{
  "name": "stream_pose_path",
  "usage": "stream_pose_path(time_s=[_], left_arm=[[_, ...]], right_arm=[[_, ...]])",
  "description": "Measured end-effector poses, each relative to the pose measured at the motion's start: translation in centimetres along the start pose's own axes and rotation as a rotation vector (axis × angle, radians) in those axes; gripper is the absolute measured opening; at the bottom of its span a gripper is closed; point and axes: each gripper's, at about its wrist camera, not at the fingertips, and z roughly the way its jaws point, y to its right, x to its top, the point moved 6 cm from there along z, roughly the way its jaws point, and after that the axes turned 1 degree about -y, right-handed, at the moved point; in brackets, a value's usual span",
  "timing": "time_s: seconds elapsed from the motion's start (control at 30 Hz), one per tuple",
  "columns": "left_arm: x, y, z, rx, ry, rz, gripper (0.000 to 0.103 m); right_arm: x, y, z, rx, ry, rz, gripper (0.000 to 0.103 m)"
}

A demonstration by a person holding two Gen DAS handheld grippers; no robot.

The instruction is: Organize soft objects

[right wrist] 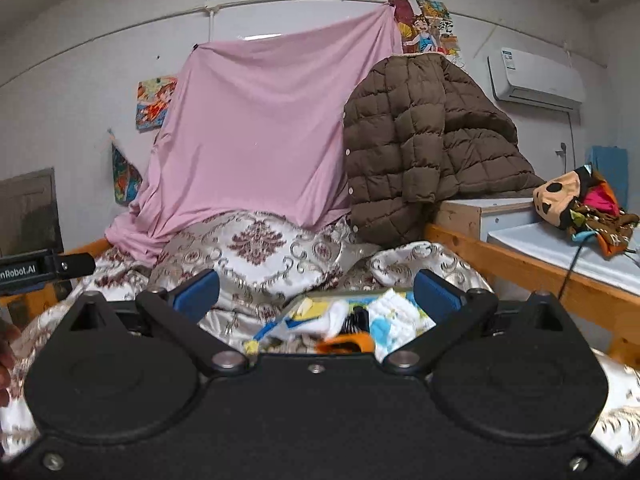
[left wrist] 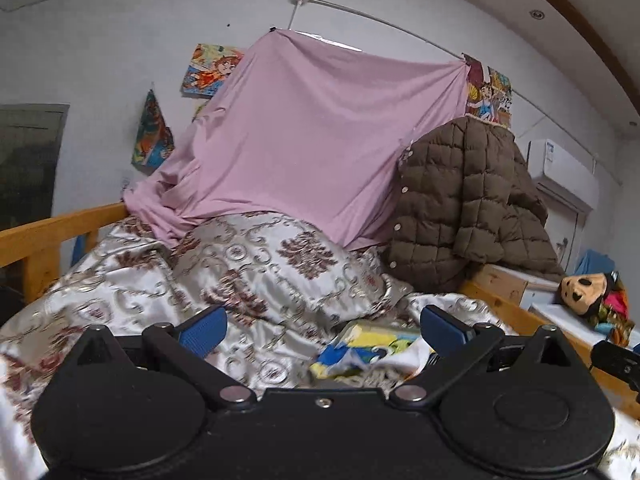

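Right wrist: "nRobot.AI" label (right wrist: 18, 271) (truncated)

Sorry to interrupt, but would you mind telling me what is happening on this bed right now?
A person is tidying soft things on a bed, a gripper in each hand. Both the left gripper and the right gripper are open and empty, poised over a small colourful printed cloth lying on the patterned satin quilt. Nothing is grasped yet. A brown quilted jacket and pink sheet sit behind.
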Motion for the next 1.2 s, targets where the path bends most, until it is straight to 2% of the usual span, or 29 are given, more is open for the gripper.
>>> stream_pose_path(time_s=[0.13, 0.27, 0.6, 0.83, 1.0, 1.2], left_arm=[[-2.2, -1.3, -2.6, 0.032, -0.028, 0.011, 0.102], [-4.7, -2.2, -4.5, 0.066, -0.094, -0.018, 0.102], [-10.2, -2.8, -7.5, 0.080, -0.195, -0.037, 0.102], [-12.1, -2.5, -8.5, 0.079, -0.238, -0.020, 0.102], [-13.9, -1.6, -9.1, 0.071, -0.277, 0.032, 0.102], [-15.8, -1.4, -9.1, 0.072, -0.308, 0.055, 0.102]], right_arm=[[-2.1, -0.7, -2.6, -0.013, -0.022, -0.023, 0.102], [-4.3, -1.3, -4.6, -0.029, -0.070, -0.021, 0.102], [-8.4, -1.5, -8.4, -0.082, -0.144, -0.010, 0.102], [-9.8, -1.7, -9.1, -0.098, -0.184, -0.026, 0.102], [-11.0, -1.6, -8.5, -0.117, -0.250, -0.041, 0.102], [-12.6, -1.6, -8.7, -0.124, -0.274, -0.022, 0.102]])
